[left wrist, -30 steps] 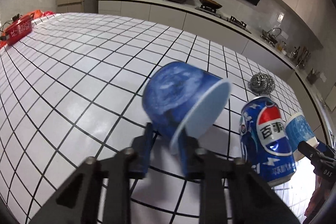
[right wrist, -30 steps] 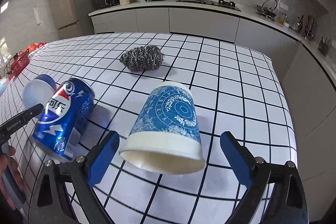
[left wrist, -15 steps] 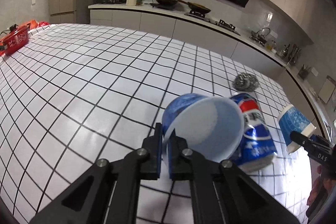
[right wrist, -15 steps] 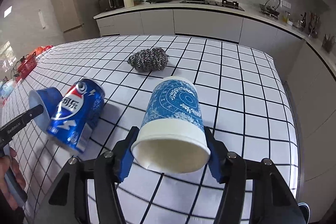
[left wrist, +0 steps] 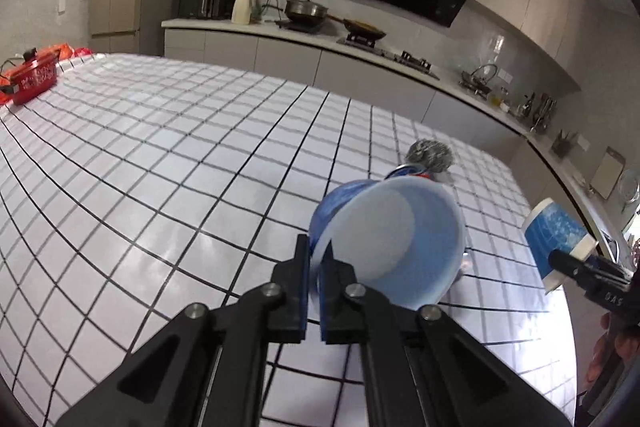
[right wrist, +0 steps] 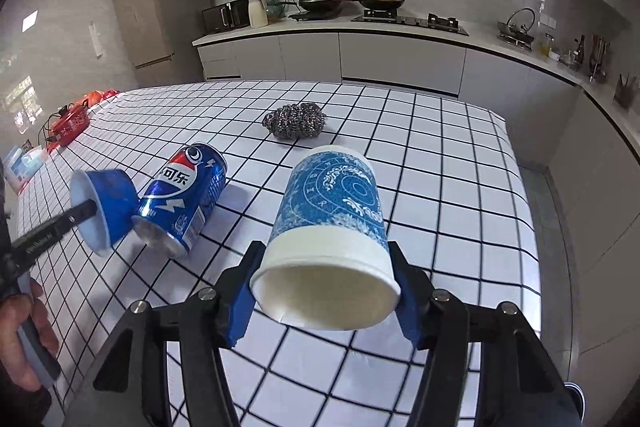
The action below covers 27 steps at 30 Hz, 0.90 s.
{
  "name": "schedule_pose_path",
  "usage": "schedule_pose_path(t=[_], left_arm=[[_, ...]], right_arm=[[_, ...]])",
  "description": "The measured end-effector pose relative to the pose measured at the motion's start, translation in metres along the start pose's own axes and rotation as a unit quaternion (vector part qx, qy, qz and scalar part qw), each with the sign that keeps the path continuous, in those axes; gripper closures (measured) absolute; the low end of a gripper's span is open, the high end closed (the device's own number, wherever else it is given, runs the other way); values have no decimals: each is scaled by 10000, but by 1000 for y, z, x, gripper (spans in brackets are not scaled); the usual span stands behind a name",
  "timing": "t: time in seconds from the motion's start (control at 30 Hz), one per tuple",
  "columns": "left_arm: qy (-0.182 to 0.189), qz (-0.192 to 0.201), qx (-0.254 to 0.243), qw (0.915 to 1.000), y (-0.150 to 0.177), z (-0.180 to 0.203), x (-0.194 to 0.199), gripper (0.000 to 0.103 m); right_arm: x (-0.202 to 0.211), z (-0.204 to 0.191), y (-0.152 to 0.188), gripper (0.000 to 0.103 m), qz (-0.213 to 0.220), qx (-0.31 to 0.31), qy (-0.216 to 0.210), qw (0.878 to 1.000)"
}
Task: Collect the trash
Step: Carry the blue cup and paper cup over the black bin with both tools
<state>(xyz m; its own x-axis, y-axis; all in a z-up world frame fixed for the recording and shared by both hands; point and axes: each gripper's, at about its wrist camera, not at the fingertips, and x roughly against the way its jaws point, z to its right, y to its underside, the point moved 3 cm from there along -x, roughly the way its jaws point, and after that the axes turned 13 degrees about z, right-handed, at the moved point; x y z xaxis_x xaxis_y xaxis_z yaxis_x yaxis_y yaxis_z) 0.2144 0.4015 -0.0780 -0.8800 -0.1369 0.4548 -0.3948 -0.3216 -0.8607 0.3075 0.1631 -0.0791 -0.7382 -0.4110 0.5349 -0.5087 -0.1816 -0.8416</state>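
Right wrist view: right gripper [right wrist: 325, 291] clamps the tall white paper cup with blue print [right wrist: 332, 227] across its rim end, long axis along the fingers, mouth facing the camera, base pointing away. Left of it lie a blue Pepsi can [right wrist: 182, 197] on its side and a steel wool scourer [right wrist: 295, 120] ahead, both on the checked tablecloth [right wrist: 460, 187]. Left wrist view hides most of the can: left gripper [left wrist: 316, 259] pinches the rim of a squat blue plastic cup [left wrist: 390, 247], mouth toward the camera.
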Motion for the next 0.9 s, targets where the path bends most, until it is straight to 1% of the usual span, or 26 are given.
schedule_pose_path(t=[0.13, 0.33, 0.47, 0.67, 0.9], left_arm=[[109, 144, -87, 9998, -6, 15, 21, 99], [409, 232, -302, 9984, -3, 62, 44, 99], [697, 186, -457, 9963, 5, 102, 53, 99], [1153, 148, -754, 9904, 21, 170, 72, 99], [1646, -22, -972, 9816, 53, 250, 88, 99]], right_arm=[[29, 10, 1, 42, 99, -14, 54, 9999], [74, 43, 4, 42, 226, -90, 299, 9993], [109, 72, 11, 42, 282, -179, 499, 9982], [160, 119, 28, 42, 360, -324, 800, 9956], [217, 180, 52, 42, 385, -455, 1069, 9925]])
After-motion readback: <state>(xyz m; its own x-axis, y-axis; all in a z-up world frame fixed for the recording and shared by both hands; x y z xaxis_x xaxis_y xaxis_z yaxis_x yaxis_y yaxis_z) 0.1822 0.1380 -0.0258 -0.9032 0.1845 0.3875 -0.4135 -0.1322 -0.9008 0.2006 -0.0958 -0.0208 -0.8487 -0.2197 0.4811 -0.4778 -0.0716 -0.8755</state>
